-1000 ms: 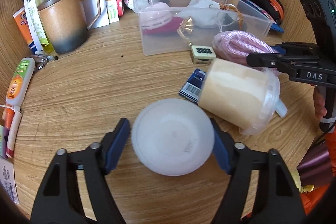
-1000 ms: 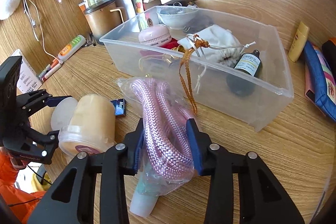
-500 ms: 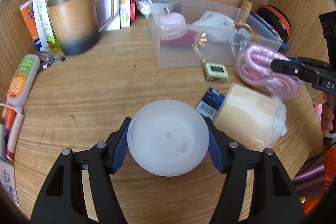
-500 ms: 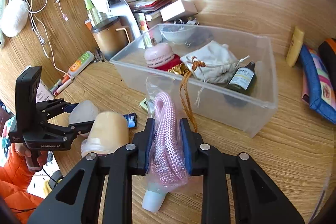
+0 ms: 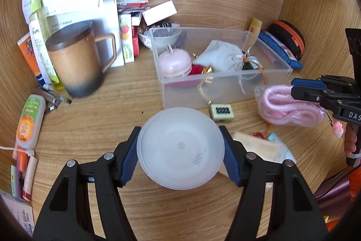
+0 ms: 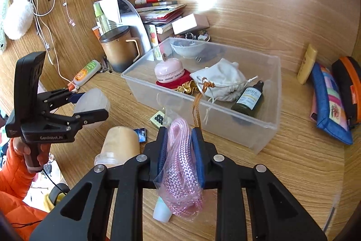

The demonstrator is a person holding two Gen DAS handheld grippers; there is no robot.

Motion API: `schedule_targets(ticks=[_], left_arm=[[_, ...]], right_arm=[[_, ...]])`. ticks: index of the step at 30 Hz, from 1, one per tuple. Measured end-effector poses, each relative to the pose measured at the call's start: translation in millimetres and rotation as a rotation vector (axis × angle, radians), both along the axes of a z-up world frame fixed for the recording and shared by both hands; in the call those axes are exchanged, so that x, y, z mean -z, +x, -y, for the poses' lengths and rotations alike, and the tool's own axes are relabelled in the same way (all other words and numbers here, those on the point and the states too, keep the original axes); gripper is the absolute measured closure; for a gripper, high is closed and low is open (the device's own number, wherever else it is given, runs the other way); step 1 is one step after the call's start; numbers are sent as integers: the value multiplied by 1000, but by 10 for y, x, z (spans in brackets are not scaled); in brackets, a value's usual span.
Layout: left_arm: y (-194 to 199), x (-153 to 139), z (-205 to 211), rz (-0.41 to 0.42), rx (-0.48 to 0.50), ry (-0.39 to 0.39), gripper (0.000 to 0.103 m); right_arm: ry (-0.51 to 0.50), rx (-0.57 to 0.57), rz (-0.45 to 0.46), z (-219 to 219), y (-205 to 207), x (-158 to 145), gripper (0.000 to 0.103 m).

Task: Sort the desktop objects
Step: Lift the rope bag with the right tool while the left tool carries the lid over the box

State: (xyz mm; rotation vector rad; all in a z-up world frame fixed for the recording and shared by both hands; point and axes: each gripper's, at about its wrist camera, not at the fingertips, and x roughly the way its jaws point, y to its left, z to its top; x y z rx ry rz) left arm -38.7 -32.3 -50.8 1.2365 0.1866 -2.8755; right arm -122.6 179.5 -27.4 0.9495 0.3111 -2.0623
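My left gripper (image 5: 179, 139) is shut on a round translucent white tub (image 5: 180, 150), held clear above the wooden desk; the right wrist view shows that tub (image 6: 92, 101) at the left. My right gripper (image 6: 179, 134) is closing tight on a clear bag of pink rope (image 6: 180, 168), pads pressing both sides, the bag hanging below the fingers. In the left wrist view the rope bag (image 5: 286, 105) hangs at the right. A clear plastic box (image 6: 259, 128) behind both holds a pink round case, a white pouch and a dark bottle.
A beige cup (image 6: 121, 146) lies on its side between the grippers, beside a small tile (image 5: 222, 112). A brown lidded mug (image 5: 76, 64), papers and boxes crowd the back left. A tube (image 5: 28, 121) lies far left. Pouches (image 6: 329, 101) sit right of the box.
Both grippers have risen with their loads. The right jaws have squeezed the rope bag narrower and lifted it off the desk. The white tub has come up, away from the beige cup.
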Motion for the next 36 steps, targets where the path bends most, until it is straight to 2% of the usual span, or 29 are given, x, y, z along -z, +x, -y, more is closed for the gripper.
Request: schedule_targets(ticks=[1,3,7,11,14,16,18,19,23,25,30,33,36], left_arm=[[-12,-14,5,-2,6,7,38],[-36,-41,4,-7,11,11,38],[-61,-52,-46,-15,24,6,38],[-73,-25,-104,-6,40,4,38],[-63,-6,-152,-1,46,-7,38],[-55,-2,-170,0,49,-12,38],[-49,-8,-177,-1,53,-13,38],[-44,-11,-179,-2,53,-15,38],[-16,-33,-206,-11,58,-14,38],[-9,-36,-222,-12,61,-13,38],[12,-33,-266,-9,73,-13,38],[23,-45,-278,-12,75,-11,38],[30,-56,-276,-14,75,-9,38]], right_arm=[[-1,-2,0,-7,-3,-14,94],[1,5,-1,-25,-15,-42,97],[40,12,8,-53,-28,-9,97],[118,23,48,-82,-29,192,96],[132,19,56,-138,34,257,84],[140,16,33,-170,104,269,60],[125,2,22,-198,161,266,47],[118,-12,28,-204,184,269,44],[155,-25,46,-190,237,382,42],[145,-19,67,-225,233,414,35],[96,7,134,-291,126,479,26],[67,0,212,-289,80,553,25],[74,-10,198,-254,113,557,25]])
